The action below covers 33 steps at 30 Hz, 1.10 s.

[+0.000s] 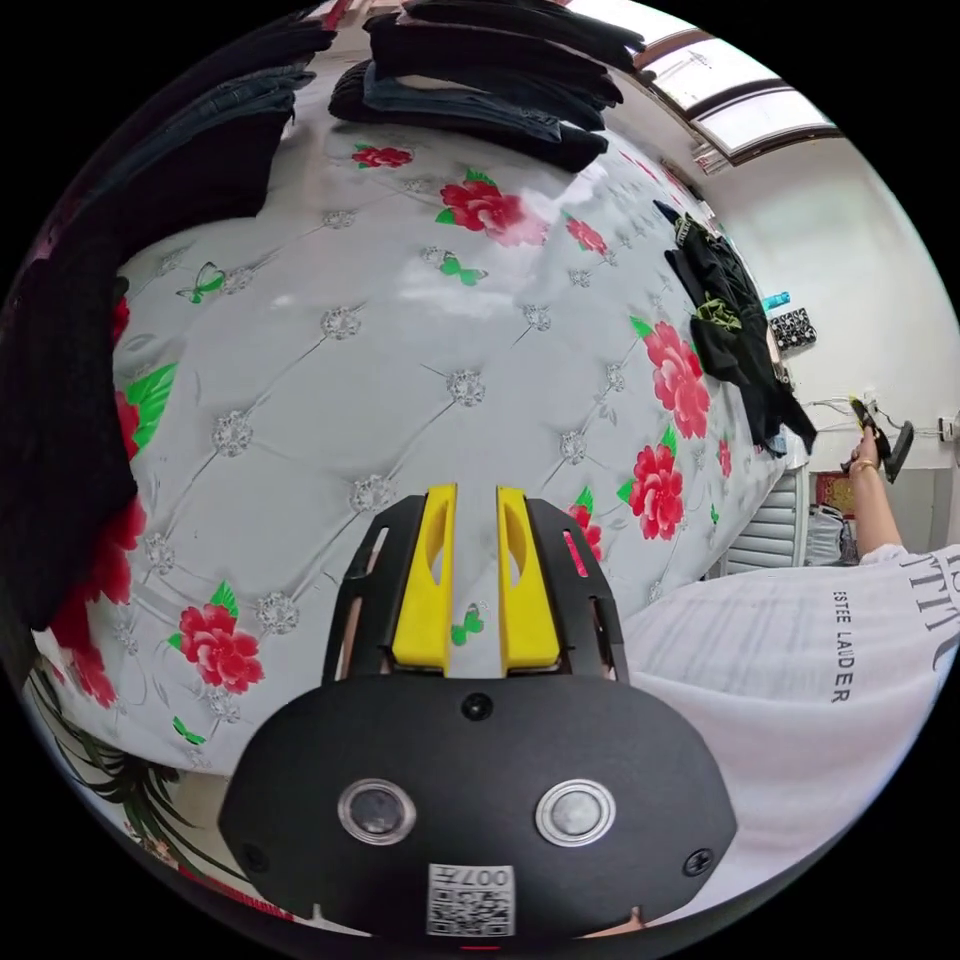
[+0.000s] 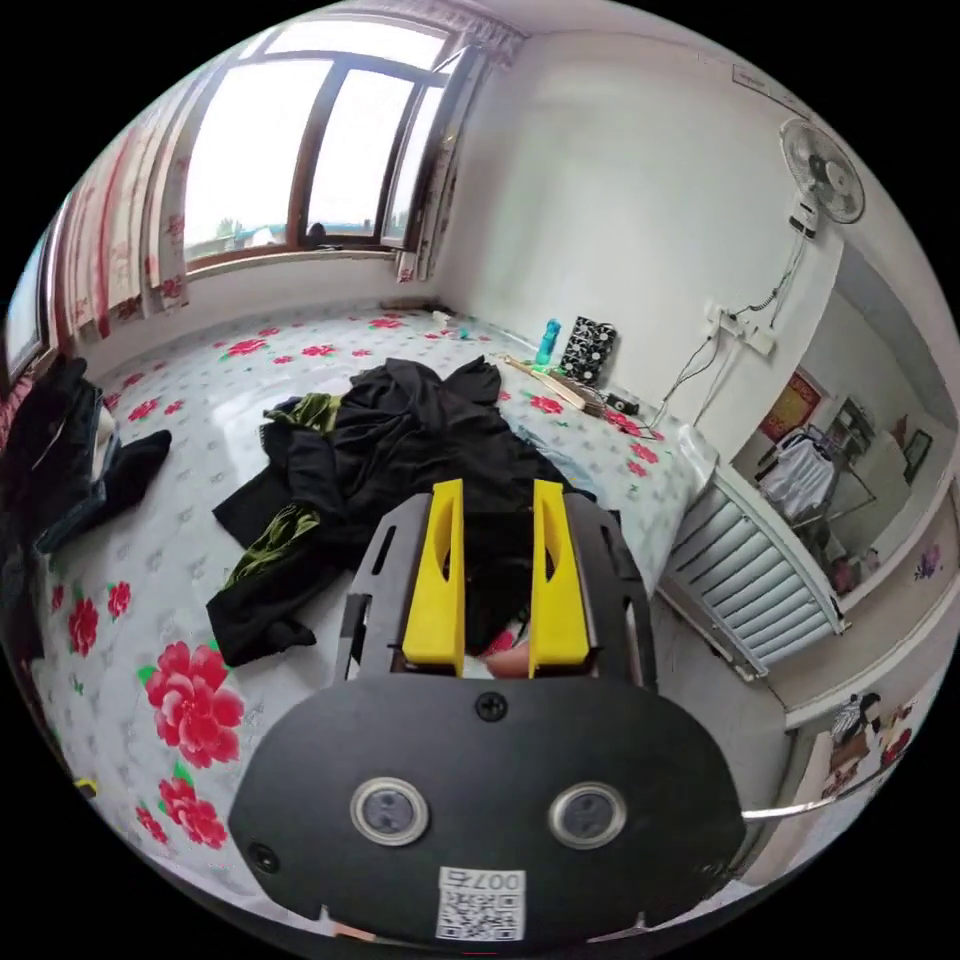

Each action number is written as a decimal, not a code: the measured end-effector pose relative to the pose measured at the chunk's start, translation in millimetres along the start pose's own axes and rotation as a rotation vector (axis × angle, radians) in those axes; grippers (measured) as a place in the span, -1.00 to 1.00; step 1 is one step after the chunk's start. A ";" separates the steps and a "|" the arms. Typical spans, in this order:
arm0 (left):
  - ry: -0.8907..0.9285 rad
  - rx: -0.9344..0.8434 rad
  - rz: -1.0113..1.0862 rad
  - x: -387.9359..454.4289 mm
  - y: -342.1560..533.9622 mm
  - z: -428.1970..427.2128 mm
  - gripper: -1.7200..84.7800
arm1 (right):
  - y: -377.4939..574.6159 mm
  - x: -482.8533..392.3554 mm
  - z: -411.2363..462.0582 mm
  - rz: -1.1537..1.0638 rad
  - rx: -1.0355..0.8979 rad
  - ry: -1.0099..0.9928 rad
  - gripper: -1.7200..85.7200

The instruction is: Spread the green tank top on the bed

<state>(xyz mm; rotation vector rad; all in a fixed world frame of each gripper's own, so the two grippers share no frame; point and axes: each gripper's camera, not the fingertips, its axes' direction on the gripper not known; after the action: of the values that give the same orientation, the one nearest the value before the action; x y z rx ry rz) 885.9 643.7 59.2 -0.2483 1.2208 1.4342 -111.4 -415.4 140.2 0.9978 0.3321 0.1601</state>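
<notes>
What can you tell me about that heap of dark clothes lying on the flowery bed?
The heap of clothes is mostly black, soft, crumpled fabric, loosely tangled rather than folded. Olive-green, velvety-looking pieces poke out along its window-side edge. It lies on the bed's floral cover, apart from the folded dark stacks nearby. The right gripper hovers above its near edge, jaws apart, gripping nothing.

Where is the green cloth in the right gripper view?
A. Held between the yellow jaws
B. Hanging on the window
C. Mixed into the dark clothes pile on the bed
C: the green cloth shows among the dark clothes pile lying on the bed.
</notes>
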 end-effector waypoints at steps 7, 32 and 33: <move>-0.012 -0.041 0.083 27.2 -20.4 6.7 -0.79 | 26.5 -202.2 105.5 -0.306 -0.288 -0.419 -0.74; 0.050 0.241 0.092 -22.4 108.5 -83.4 -0.82 | -60.2 4.0 -399.4 -0.214 0.567 -1.064 -0.96; 0.073 0.264 0.121 -22.9 117.4 -90.4 -0.82 | -54.4 2.2 -418.1 -0.238 0.581 -1.104 -0.96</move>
<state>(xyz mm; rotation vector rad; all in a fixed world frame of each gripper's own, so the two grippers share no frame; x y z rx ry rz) 752.7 586.9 98.0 -0.0460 1.4908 1.3579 -254.9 -111.2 -114.0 1.4477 -0.5521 -0.7315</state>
